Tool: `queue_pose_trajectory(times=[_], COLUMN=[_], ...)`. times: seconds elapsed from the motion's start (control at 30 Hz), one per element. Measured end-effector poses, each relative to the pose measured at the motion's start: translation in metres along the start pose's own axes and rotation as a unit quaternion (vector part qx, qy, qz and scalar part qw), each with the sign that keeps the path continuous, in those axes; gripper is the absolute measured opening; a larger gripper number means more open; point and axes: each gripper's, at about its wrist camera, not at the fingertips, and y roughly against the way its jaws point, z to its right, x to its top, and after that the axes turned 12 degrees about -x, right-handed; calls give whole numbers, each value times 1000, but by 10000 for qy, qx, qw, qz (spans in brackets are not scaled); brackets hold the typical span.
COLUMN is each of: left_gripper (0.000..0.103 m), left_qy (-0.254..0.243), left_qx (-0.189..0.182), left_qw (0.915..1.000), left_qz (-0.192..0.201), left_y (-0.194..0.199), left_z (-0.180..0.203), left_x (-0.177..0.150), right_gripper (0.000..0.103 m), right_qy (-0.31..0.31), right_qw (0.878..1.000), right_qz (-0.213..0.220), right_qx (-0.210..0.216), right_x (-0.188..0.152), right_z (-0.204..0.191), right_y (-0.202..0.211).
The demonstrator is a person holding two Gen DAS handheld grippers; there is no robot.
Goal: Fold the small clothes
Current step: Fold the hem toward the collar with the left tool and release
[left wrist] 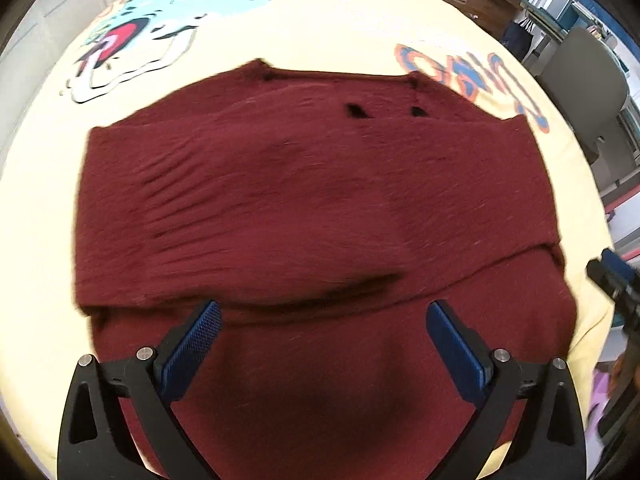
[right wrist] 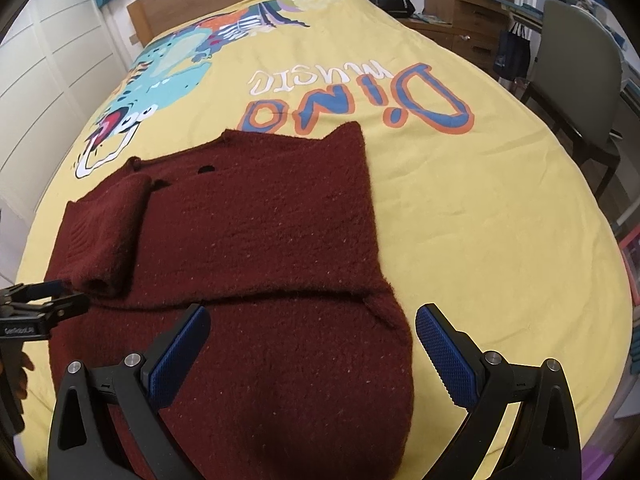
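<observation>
Left gripper (left wrist: 322,312): jaws spread wide, nothing between them, poised over the sweater (left wrist: 280,200), near its folded edge.
Right gripper (right wrist: 312,320): also wide apart and empty, over the sweater's right edge.
Sweater: flat just ahead of both, sleeve (right wrist: 108,236) folded in at the left.
Risk: thick knit may spring back; pinching one layer only would drag the fold askew.
Surface: yellow bedspread (right wrist: 460,220), soft, so cloth slides.
Room: chair (right wrist: 576,80) and desk (right wrist: 468,4) beyond, right.

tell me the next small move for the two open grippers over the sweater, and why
Probably lower both onto the near hem of the maroon sweater: its sleeves already lie folded in, and the left hand-held gripper and right hand-held gripper are open and empty.
</observation>
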Motion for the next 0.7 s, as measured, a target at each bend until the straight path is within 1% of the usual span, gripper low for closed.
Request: queue_pose_trajectory(times=[0.1,0.17,0.2,0.27,0.37,0.43,0.5,0.57,0.63,0.67,0.7], left_gripper=[101,101,101,101,100,99,95,94,86,77,74], left_qy=[-151,-159,-111,68,417,573,543,413,266,202,159], left_qx=[149,398,558,693,665,745,754,761,801,827,829], left_qw=[9998,9991,9984,9976,9968,9954,9955,9962,9964,9964,9964], left_qz=[-30,-21,-21,15,122,171,158,98,71,37,8], left_y=[16,25,29,35,45,45,41,32,23,18,14], left_z=[-26,-47,-61,-87,-127,-146,-154,-156,-155,-154,-153], left_x=[-15,-25,-29,-35,-38,-37,-35,-32,-29,-27,-25], right_gripper=[102,102,102,102,102,102,102,102,102,102,102], right_qy=[77,138,163,218,313,351,418,501,588,633,686], right_qw=[10000,9999,9998,9997,9994,9993,9990,9986,9981,9978,9975], right_qz=[-39,-64,-80,-115,-120,-142,-167,-190,-197,-193,-187], right_qx=[10,19,25,53,63,59,13,-33,-48,-44,-35], right_x=[-2,-3,-4,-4,-5,-4,-3,-2,-1,0,2], right_z=[-5,-11,-15,-23,-35,-40,-45,-50,-57,-61,-66], right_y=[-1,-2,-3,-5,-6,-6,-7,-7,-7,-6,-6])
